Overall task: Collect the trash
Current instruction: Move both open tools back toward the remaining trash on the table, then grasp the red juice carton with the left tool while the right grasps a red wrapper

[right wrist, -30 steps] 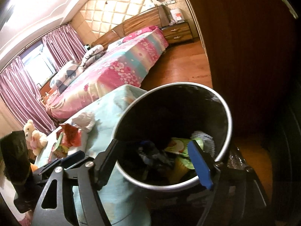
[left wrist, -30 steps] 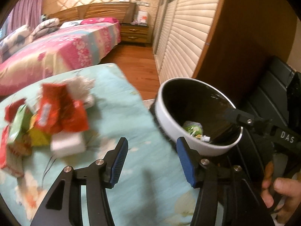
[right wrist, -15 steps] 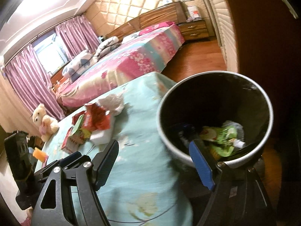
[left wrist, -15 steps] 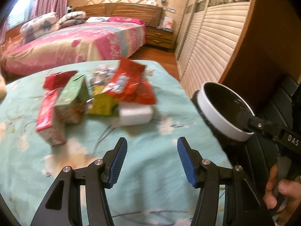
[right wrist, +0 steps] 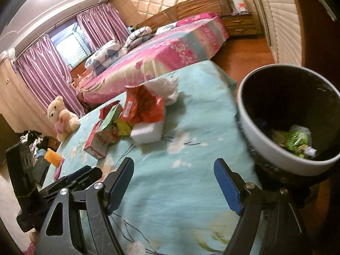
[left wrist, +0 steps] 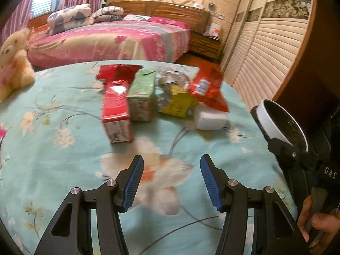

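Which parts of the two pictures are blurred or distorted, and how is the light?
Left wrist view: warm indoor light; the red carton and white block are smeared by motion, while the left gripper stays sharp; fisheye bends the wardrobe slats. Right wrist view: glare on the ceiling at top left; the trash bin rim is soft; the right gripper is crisp.

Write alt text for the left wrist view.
The open left claw hovers empty over a floral teal tablecloth, facing a pile of trash: red carton, green carton, yellow wrapper, red bag, white block. A white-rimmed bin stands at right.
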The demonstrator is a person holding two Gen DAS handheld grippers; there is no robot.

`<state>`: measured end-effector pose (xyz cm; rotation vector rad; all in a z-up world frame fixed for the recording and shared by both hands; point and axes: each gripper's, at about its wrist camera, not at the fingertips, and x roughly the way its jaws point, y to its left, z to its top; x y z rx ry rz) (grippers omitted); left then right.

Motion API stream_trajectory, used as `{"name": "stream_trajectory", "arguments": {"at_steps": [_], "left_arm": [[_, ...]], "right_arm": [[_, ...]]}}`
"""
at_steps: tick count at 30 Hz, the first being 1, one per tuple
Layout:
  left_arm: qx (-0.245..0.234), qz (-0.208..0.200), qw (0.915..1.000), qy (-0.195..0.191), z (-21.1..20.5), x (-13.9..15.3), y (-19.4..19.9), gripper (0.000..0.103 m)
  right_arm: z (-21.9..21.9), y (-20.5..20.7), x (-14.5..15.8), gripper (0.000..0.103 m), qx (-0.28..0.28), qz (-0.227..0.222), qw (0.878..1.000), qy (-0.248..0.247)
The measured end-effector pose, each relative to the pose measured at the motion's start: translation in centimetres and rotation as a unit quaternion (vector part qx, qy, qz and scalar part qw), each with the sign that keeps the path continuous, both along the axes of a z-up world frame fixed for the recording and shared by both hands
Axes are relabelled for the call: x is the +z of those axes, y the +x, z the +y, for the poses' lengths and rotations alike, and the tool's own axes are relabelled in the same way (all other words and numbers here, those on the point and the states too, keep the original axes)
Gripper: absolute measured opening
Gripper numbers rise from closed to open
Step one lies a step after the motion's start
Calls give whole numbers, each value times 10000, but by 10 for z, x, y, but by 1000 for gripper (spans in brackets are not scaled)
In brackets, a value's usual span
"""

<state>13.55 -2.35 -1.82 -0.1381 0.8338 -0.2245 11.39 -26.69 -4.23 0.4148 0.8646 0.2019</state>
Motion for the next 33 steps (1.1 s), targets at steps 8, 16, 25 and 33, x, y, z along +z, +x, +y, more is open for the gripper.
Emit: {"name": "stream_trajectory", "arguments": {"at_steps": [8,16,25,33], "left_arm": [[281,75,9996,60,21,-4,8,55],[481,78,9987,125,34,-8,27,57],[477,48,9988,126,41,-10,50,58],[429,-47,9989,175,42,-9,68,58]], "right_arm": [[26,11,-14,79,218,104,9997,48],[38,28,-18,79,331,155,9993,45],[47,47,-10,79,326,-24,9995,29],[51,69,-2,78,182,-204,9996,-19]]}}
